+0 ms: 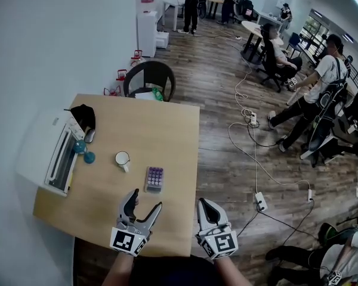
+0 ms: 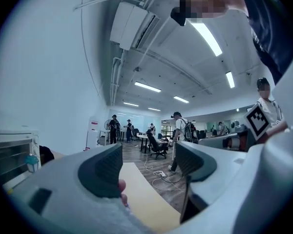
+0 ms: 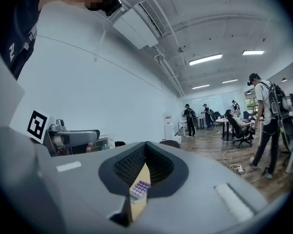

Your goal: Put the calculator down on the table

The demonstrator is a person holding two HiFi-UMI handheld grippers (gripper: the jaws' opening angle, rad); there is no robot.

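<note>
The left gripper (image 1: 147, 199) is held level over the near edge of the counter (image 1: 161, 136), pointing away across it, rolled a little so the black-and-white square marker on its cube faces up and toward the person. Its fingers (image 1: 131, 201) stand well apart with nothing between them; the left gripper view shows only counter edge and floor through the gap. The right gripper (image 1: 203, 202) is held level by the near right corner, also pointing away with its marker cube uppermost. Its fingers (image 1: 206, 212) are together, leaving a thin slit.

The calculator (image 1: 154, 178) lies flat on the counter, purple keys up, just ahead of the left gripper's fingertips and clear of them, in the near half toward the right edge. It also shows through the slit in the right gripper view (image 3: 139, 188). A white mug (image 1: 123, 158) stands just left of it.

A white appliance (image 1: 48, 159) sits along the left edge, and a dark chair (image 1: 149, 79) stands at the far edge. Farther back a white cabinet (image 1: 147, 31) bears a red label too small to read
</note>
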